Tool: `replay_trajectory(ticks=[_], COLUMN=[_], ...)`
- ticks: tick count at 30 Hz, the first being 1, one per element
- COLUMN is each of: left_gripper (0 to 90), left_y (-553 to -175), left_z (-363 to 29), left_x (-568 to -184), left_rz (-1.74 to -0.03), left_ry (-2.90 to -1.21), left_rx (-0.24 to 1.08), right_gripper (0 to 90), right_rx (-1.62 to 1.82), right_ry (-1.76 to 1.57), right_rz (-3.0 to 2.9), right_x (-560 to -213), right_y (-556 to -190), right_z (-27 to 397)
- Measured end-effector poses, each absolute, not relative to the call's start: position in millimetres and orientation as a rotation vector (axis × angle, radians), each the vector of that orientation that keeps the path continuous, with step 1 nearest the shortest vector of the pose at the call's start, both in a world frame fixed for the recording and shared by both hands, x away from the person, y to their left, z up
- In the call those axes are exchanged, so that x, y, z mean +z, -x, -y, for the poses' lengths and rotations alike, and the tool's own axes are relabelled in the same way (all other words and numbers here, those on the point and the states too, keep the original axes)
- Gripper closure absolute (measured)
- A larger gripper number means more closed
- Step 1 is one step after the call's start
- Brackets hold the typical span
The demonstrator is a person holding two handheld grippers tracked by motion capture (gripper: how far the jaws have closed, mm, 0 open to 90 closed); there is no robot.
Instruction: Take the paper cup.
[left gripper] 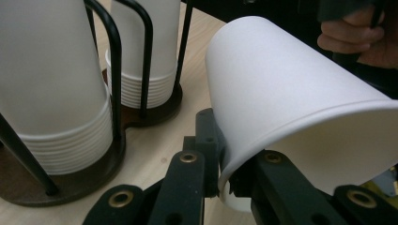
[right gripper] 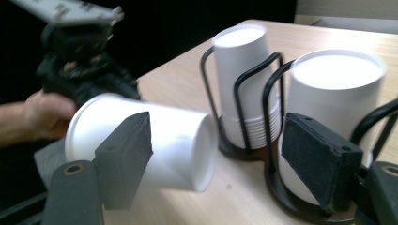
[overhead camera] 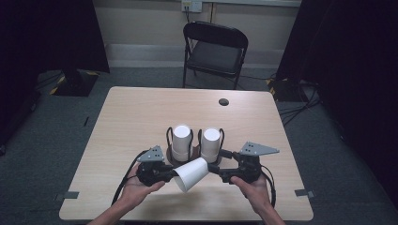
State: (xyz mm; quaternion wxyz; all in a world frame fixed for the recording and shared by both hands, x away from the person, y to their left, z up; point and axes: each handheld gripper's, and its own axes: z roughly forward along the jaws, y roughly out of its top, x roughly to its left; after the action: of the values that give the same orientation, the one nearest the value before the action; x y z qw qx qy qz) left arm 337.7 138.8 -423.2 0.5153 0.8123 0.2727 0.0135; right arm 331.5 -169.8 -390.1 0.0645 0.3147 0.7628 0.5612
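White paper cup [overhead camera: 191,174]: lies tilted on its side, low centre of the high view, between both grippers.
Left gripper [overhead camera: 174,175]: pinching the cup's rim.
Right gripper [right gripper: 216,154]: jaws spread, gripping nothing.
Black wire holder [overhead camera: 167,136]: behind, carrying two upside-down white cup stacks [overhead camera: 181,140].
Wooden table [overhead camera: 136,112]: underneath.

Left black two-jaw tool [overhead camera: 174,174] is clamped; right black two-jaw tool [overhead camera: 212,167] stands parted, both hand-held low, facing inward.

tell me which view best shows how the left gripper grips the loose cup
The left gripper view: its jaws pinch the loose cup at the rim. The high view shows the cup lying sideways between both grippers; the right gripper view shows its closed bottom end.
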Motion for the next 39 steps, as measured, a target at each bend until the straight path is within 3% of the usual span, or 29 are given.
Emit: replay_trajectory(ticks=[4,21,39], left_gripper=[85.5,85.5,85.8], left_y=[-341,-344,-353], left_z=[-139,-128,-110], left_x=[-424,-425,-419], left_rz=[-0.679,-0.665,-0.670], left_ry=[-1.993,-2.168,-2.244], left_rx=[0.016,0.024,-0.106], right_gripper=[18.8,17.4,16.8], right_rx=[1.692,1.551,1.358], right_ry=[-0.914,-0.692,-0.393], right_rz=[-2.329,-2.505,-2.612], right_x=[-392,-403,-409], right_y=[-329,-325,-313], right_z=[168,147,125])
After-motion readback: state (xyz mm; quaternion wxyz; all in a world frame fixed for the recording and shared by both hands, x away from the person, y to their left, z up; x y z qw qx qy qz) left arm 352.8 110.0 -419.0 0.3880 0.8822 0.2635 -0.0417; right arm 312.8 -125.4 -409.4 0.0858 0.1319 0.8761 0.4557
